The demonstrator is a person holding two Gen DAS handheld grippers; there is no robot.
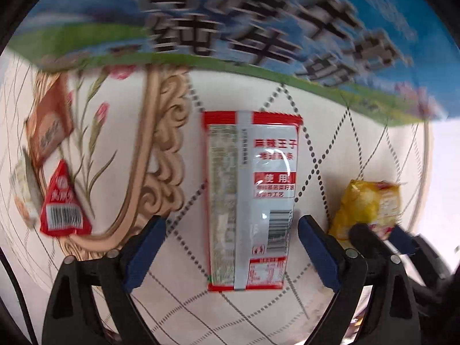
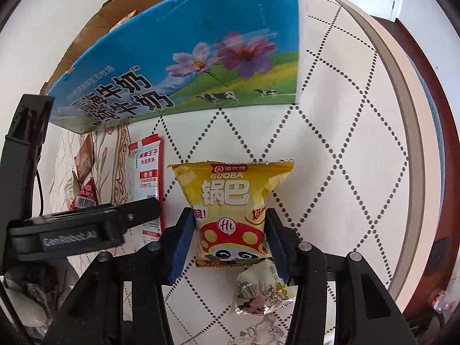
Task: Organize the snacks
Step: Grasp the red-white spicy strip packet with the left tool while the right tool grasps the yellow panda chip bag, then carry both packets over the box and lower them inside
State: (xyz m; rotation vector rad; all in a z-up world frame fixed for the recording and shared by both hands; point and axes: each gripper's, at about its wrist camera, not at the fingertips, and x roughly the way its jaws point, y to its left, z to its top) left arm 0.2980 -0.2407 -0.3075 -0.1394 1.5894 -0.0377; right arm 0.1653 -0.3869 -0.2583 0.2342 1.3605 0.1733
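Note:
A long red and white snack packet [image 1: 250,201] lies flat on the patterned tablecloth. My left gripper [image 1: 231,225] points down over it, open, one blue pad on each side and clear of the packet. A yellow guoba bag [image 2: 230,198] sits to the right of that packet [image 2: 146,178]. My right gripper [image 2: 230,230] is shut on the bag's lower half, both pads pressing its sides. In the left wrist view the yellow bag [image 1: 371,207] shows at the right edge. One black finger [image 2: 138,211] of the left gripper crosses the packet in the right wrist view.
A big blue milk carton box [image 2: 187,66] stands just behind both snacks. A red triangular packet [image 1: 63,210], a brown packet [image 1: 49,126] and a pale packet [image 1: 24,192] lie at left. A small pale wrapped snack [image 2: 261,290] lies under the right gripper. The round table's rim [image 2: 402,115] curves at right.

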